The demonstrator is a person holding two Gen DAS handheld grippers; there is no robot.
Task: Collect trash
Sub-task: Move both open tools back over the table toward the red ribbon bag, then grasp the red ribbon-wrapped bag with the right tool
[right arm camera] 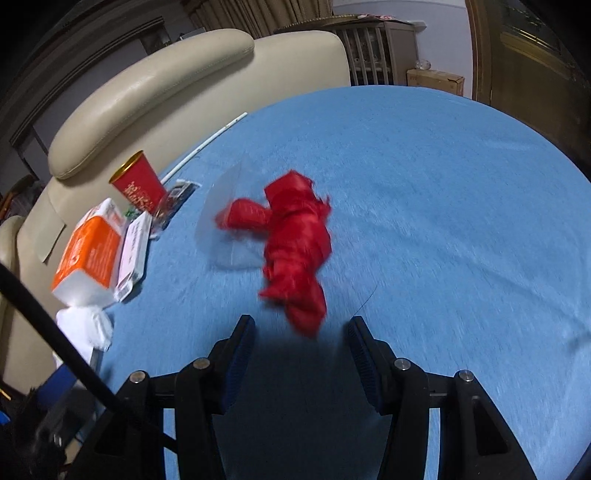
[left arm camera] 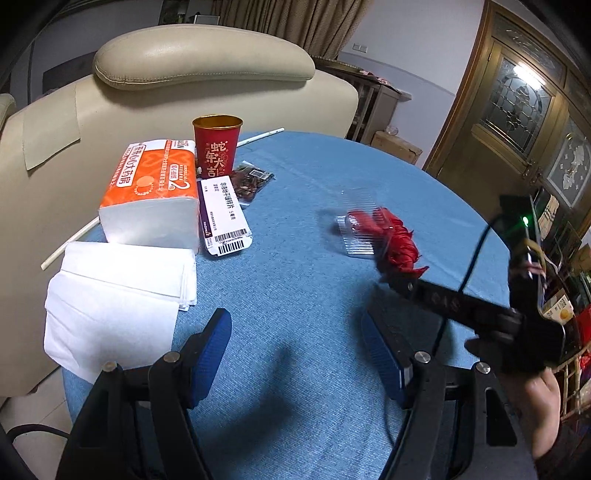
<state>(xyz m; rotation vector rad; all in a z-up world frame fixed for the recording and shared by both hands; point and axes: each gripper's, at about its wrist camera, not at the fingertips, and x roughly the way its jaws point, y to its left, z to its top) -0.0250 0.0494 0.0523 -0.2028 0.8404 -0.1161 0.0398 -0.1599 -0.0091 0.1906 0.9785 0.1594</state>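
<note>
The crumpled red wrapper [right arm camera: 295, 247] sits mid-table on the blue cloth [right arm camera: 443, 206], half over a clear plastic tray [right arm camera: 225, 236], so the right gripper [right arm camera: 301, 350] hangs over it with jaws apart and empty, probably lining up a grab, and the left gripper [left arm camera: 295, 350] is released too.

Round table under a blue cloth [left arm camera: 314, 177], cream leather armchair [left arm camera: 199, 62] behind it, orange-wrapped tissue pack [left arm camera: 147, 192] lying flat, loose white tissues [left arm camera: 118, 291] at the table edge, brown curtain [left arm camera: 295, 18], wooden door with leaded glass [left arm camera: 517, 103], cardboard box [right arm camera: 436, 79] on the floor.
</note>
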